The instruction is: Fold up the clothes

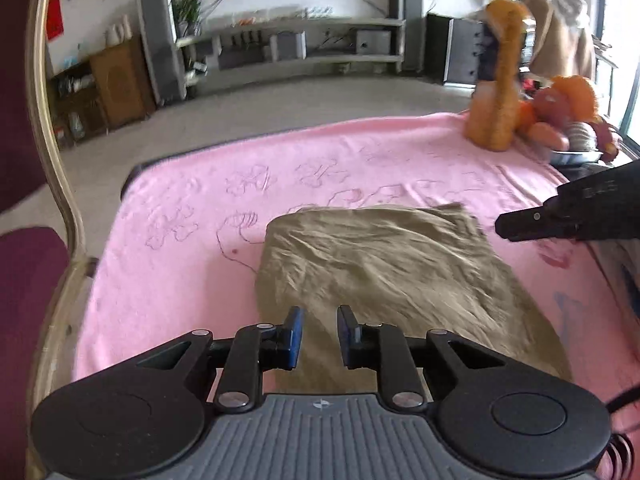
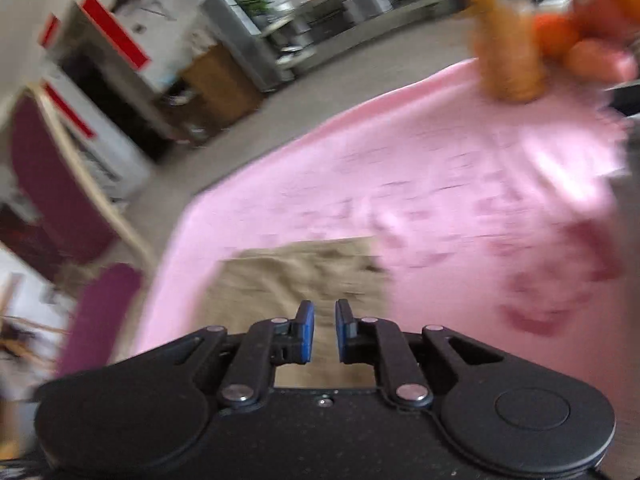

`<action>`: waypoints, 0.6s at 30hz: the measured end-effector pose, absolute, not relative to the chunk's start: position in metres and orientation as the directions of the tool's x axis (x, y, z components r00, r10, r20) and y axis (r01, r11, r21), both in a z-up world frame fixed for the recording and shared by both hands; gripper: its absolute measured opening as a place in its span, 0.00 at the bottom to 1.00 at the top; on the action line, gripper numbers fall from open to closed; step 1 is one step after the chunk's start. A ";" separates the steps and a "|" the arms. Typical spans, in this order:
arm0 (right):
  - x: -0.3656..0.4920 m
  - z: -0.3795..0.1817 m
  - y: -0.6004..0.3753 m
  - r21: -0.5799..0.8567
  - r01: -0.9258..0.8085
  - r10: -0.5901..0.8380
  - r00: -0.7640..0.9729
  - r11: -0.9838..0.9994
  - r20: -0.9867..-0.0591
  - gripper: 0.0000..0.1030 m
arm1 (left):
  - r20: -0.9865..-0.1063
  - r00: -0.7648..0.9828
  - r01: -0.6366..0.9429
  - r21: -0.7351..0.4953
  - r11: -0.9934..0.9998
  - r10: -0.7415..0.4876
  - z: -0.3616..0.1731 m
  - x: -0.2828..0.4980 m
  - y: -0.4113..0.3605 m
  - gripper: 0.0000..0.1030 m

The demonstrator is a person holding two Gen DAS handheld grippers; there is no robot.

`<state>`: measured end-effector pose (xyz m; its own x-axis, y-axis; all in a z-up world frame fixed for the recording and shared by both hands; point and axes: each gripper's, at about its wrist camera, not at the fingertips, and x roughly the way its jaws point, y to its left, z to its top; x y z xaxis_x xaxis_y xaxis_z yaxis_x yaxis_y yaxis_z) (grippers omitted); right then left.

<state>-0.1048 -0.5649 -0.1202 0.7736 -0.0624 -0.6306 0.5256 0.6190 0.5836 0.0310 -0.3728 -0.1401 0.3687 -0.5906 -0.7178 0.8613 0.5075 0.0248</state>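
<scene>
Blue-padded fingers of the left gripper stand slightly parted, with a narrow gap between the pads and nothing clamped in it. Khaki cloth shows through that gap, and the tips sit over the near left part of the folded garment; whether they touch the fabric cannot be told.

Fingers of the right gripper are likewise only a little apart and hold nothing. In the right wrist view they point over the near edge of the same garment, though this view is smeared by blur. Seen from the left wrist camera, the right gripper enters from the right, its tip beside the garment's far right corner and apart from it.

The folded garment is a wrinkled khaki rectangle lying flat on the pink blanket, which bears outline drawings and covers the work surface. Taking the garment as the landmark:
- beyond it and to the right, at the blanket's far corner, stands an orange plush toy with further orange and red soft toys beside it;
- to its left, off the blanket, is a chair with a pale curved frame and maroon upholstery;
- beyond it, across the grey floor, a low shelving unit runs along the wall.
</scene>
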 end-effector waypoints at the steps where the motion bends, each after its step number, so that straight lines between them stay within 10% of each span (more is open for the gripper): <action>1: -0.096 -0.123 -0.567 0.625 0.488 -0.016 0.796 0.610 -0.605 0.13 | -0.726 0.352 0.861 0.005 0.508 -0.591 -0.145 0.034 -0.376 0.16; 8: -0.035 -0.170 -0.567 0.747 0.396 0.183 0.808 0.534 -0.560 0.14 | -0.745 0.311 0.885 0.000 0.466 -0.590 -0.165 0.019 -0.386 0.12; 10: -0.034 -0.183 -0.579 0.732 0.455 0.121 0.803 0.507 -0.584 0.00 | -0.748 0.296 0.885 -0.021 0.466 -0.595 -0.165 0.020 -0.385 0.12; 18: -0.111 -0.166 -0.627 0.626 0.727 -0.306 0.686 0.281 -0.660 0.05 | -0.737 0.323 0.882 0.007 0.471 -0.594 -0.159 0.019 -0.381 0.13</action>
